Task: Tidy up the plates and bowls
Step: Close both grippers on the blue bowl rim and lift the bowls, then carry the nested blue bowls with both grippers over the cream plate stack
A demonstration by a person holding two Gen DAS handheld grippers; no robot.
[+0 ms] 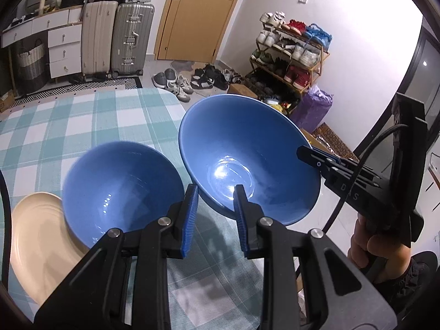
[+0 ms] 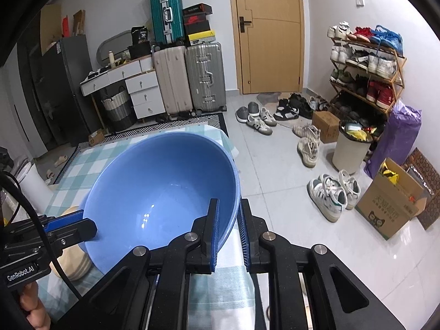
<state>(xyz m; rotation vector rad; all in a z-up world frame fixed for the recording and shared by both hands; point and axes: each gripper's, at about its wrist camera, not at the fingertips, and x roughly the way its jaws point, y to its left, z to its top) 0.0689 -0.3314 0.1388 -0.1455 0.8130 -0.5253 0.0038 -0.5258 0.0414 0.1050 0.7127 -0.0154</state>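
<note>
Cloth with blue-green checks covers your worktop (image 1: 82, 126), and it is the biggest thing here. The two bowls and the plate are all at its right end, close to you.

Next comes the big bowl (image 1: 242, 143). It is blue and it is tipped, so its open side faces you. It is up off the worktop, and its shadow lies on the cloth below it. Part of it hangs out past the worktop edge, over the floor.

The plate (image 1: 35, 242) is cream and lies flat on the cloth, to the left of the big bowl.

The small bowl (image 1: 118, 189) is blue too. It seems to sit on the right part of the plate, just beside the big bowl.

Your left gripper (image 1: 216, 189) is pinching the big bowl at its near left rim, with one finger inside the bowl and one outside.

Your right gripper (image 2: 228, 202) is clamped tight on the same bowl at its right rim, also with one finger inside and one outside.

So you hold the big bowl from both sides.
</note>
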